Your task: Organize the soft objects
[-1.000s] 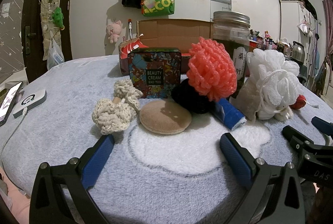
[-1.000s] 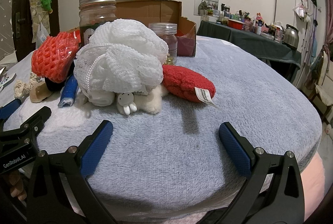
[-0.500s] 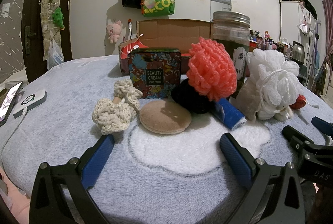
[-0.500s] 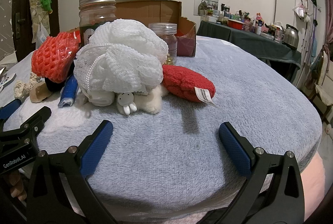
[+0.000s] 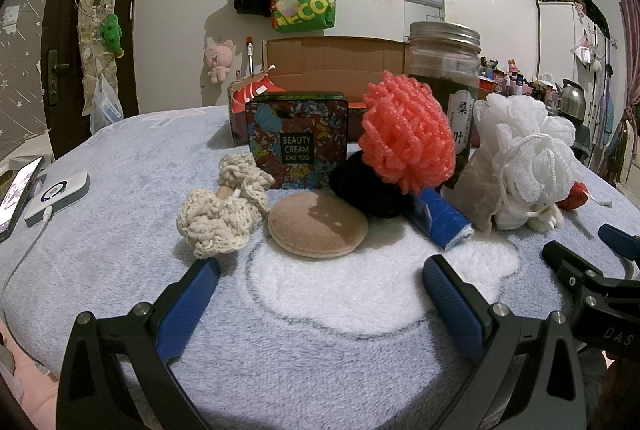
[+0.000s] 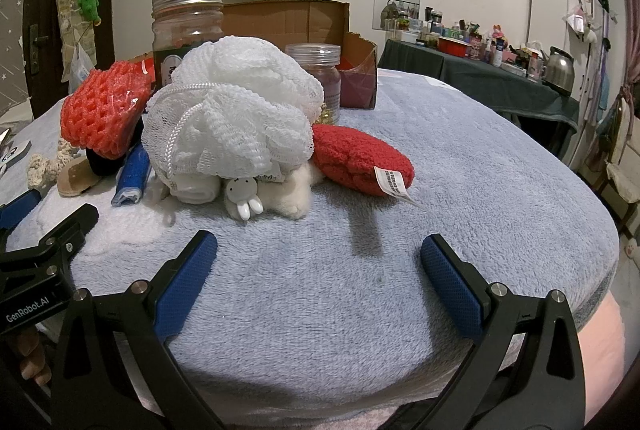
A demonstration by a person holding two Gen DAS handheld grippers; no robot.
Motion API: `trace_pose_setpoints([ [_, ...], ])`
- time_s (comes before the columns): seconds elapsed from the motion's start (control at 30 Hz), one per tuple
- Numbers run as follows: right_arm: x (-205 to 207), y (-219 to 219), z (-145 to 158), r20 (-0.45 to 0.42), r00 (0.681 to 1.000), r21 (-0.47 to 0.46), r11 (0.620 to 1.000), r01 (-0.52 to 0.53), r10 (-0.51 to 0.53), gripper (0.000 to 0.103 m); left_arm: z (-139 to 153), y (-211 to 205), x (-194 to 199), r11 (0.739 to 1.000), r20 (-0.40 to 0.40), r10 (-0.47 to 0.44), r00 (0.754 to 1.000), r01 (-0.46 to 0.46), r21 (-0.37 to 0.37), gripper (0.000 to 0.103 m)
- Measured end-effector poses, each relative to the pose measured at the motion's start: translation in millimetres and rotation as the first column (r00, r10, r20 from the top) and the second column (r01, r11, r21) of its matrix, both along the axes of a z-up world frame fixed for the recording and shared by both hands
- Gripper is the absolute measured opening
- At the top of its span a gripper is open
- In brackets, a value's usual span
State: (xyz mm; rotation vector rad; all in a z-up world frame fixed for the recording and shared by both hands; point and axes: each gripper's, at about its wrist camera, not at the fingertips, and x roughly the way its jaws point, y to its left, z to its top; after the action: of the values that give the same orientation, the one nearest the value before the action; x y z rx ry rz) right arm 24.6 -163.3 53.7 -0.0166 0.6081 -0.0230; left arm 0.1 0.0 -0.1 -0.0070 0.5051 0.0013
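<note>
Nothing shifted since a second ago; both tongs parked as before.

Left wrist view: left tongs (image 5: 318, 280) spread wide, empty, short of round tan felt puff (image 5: 318, 224) and cream crocheted scrunchie (image 5: 218, 220) on grey fleece-covered desk (image 5: 132, 166). Risk: nudging coral mesh foam ball (image 5: 406, 140), seemingly balanced on something black, into tall lidded glass jar (image 5: 444, 70).

Right wrist view: right tongs (image 6: 318, 256) likewise apart, empty, facing white mesh bath pouf (image 6: 232, 110) and red woolly pad (image 6: 360, 160). Risk: pouf's cord snagging the small plush beneath.
</note>
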Motion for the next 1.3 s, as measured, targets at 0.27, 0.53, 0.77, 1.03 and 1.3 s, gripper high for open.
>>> trace_pose_setpoints([
  [0.27, 0.1, 0.0, -0.2, -0.001, 1.0, 0.0, 1.0, -0.001, 0.001, 0.103, 0.4, 0.4, -0.1, 1.0, -0.003, -0.004, 1.0, 0.004, -0.005, 0.103],
  [0.53, -5.9, -1.6, 11.9, 0.004, 1.0, -0.003, 1.0, -0.019, 0.019, 0.103, 18.2, 4.5, -12.1, 0.999, 0.005, -0.046, 0.999, 0.046, -0.006, 0.103],
  [0.77, -15.4, -1.9, 40.0, 0.08, 0.996, -0.024, 0.999, -0.043, 0.045, 0.103, 47.3, 5.2, -19.2, 0.996, 0.054, -0.092, 0.994, 0.092, -0.009, 0.103],
  [1.03, 9.4, -17.8, 69.0, 0.08, 0.991, 0.08, 0.99, -0.114, 0.107, 0.103, 75.9, -0.9, 1.9, 0.988, 0.059, -0.157, 0.986, 0.157, 0.0, 0.103],
  [1.3, 42.9, -23.8, 77.3, 0.053, 0.985, 0.126, 0.977, -0.172, 0.166, 0.103, 86.2, -10.5, 25.6, 0.979, 0.04, -0.204, 0.978, 0.203, 0.023, 0.103],
])
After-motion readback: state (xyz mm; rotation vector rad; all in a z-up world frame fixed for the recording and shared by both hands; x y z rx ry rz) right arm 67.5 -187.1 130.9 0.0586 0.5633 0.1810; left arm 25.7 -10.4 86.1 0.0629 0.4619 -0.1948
